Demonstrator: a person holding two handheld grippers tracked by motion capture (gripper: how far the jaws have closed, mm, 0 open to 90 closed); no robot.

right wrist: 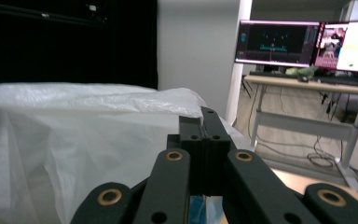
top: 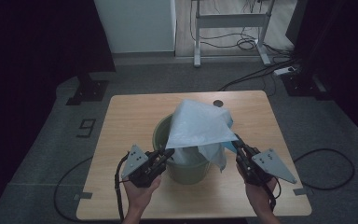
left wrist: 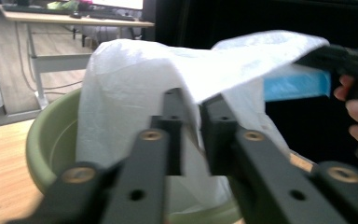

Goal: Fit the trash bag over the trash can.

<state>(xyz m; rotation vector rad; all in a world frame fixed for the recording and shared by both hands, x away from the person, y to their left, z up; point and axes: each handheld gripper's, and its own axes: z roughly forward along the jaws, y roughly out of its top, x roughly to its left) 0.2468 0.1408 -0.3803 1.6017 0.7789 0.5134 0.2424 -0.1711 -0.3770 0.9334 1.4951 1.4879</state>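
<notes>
A green bucket (top: 186,172) (left wrist: 51,140) stands on the wooden table (top: 130,121), draped with a white plastic bag (top: 198,123) (left wrist: 135,79) (right wrist: 74,140). At the bucket's near-left rim, my left gripper (top: 169,151) (left wrist: 198,126) has a narrow gap between its jaws; the bag's film runs through that gap and the pads stand off it. My right gripper (top: 237,141) (right wrist: 204,126) is raised beside the bucket's right side, shut on the bag's edge, which is stretched up and out. The bag's blue band (left wrist: 296,84) shows at that held edge. The bucket's inside is mostly hidden by the bag.
A small dark hole (top: 218,103) marks the table's far side. On the floor beyond stand a white desk frame (top: 230,21) and loose cables (top: 261,70). Monitors (right wrist: 279,44) sit on a desk in the right gripper view. Bare tabletop lies left of the bucket.
</notes>
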